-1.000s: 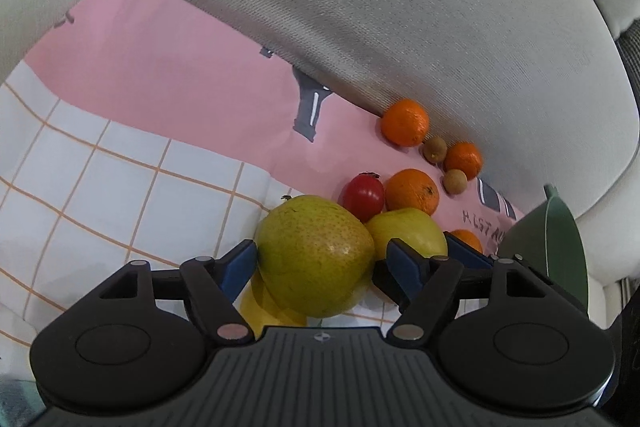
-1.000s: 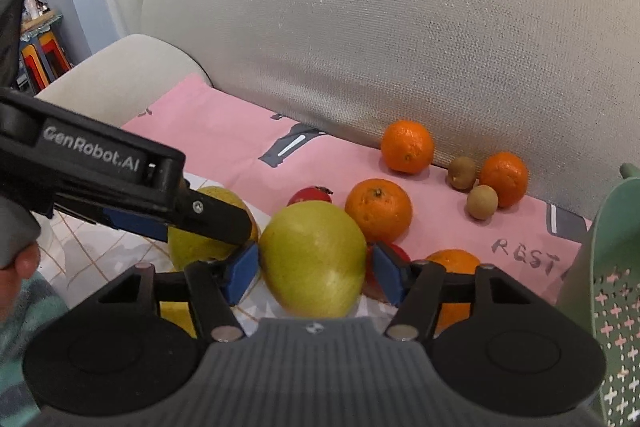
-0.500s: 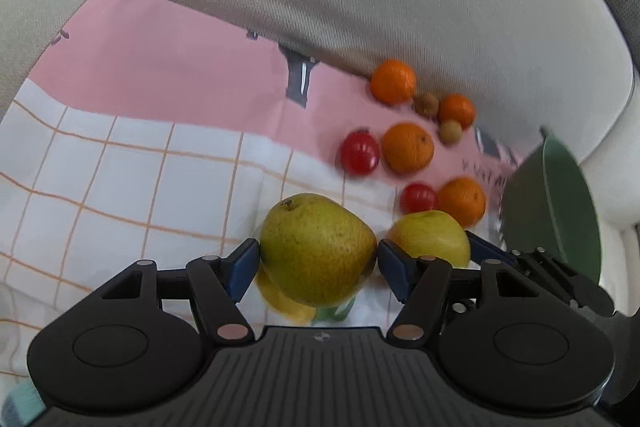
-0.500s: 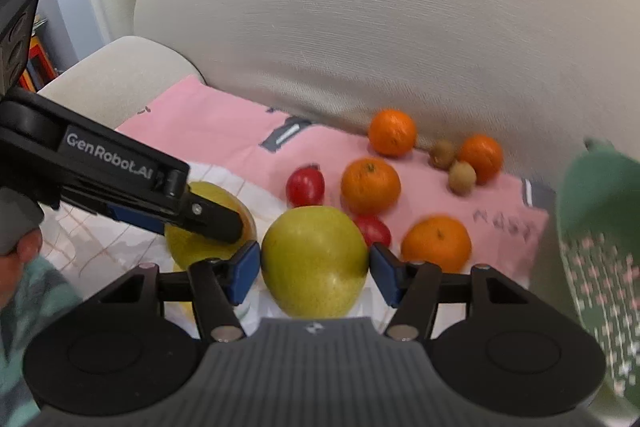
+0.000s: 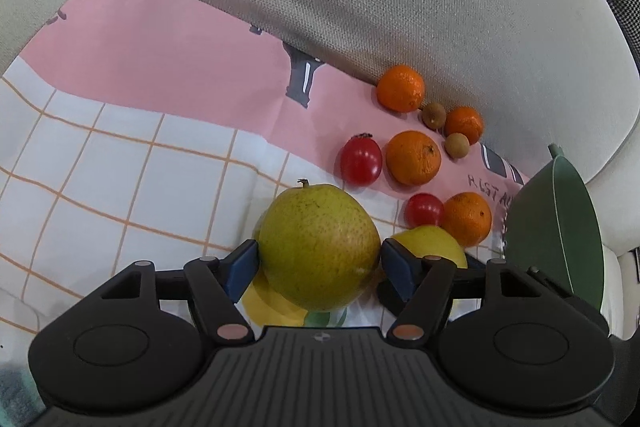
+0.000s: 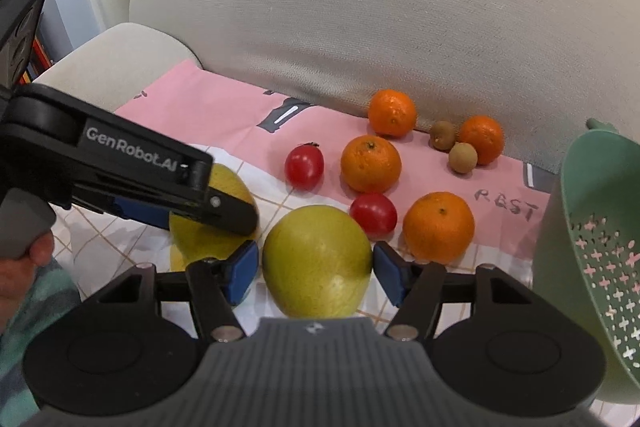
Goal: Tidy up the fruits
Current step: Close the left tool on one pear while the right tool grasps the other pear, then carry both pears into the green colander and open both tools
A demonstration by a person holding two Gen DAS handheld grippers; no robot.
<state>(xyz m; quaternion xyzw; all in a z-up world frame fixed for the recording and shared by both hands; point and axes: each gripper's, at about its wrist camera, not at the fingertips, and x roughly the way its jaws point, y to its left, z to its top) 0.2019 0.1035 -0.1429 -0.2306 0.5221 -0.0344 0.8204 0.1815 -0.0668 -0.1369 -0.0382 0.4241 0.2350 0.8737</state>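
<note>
A speckled green-yellow pear (image 5: 320, 247) sits between the blue pads of my left gripper (image 5: 314, 259). Both pads touch its skin while the jaws are opening slightly. My right gripper (image 6: 316, 261) has a second, smoother pear (image 6: 316, 255) between its pads in the same way, and its jaws are opening too. In the right wrist view the left gripper (image 6: 224, 211) reaches in from the left over its pear (image 6: 228, 187). I cannot tell whether either pear is off the cloth. Several oranges (image 6: 370, 163), two red tomatoes (image 6: 304, 167) and two small brown fruits (image 6: 462, 157) lie beyond.
The fruit lies on a pink cloth (image 5: 180, 67) and a white checked cloth (image 5: 100, 187) spread over a beige sofa seat. The sofa back (image 6: 360, 7) rises just behind. A green colander (image 6: 592, 247) stands at the right. A person's hand (image 6: 24, 267) holds the left gripper's handle.
The left jaws, wide apart a second ago, have come in against the speckled pear. The right gripper has shifted slightly, with its pear still between the pads.
</note>
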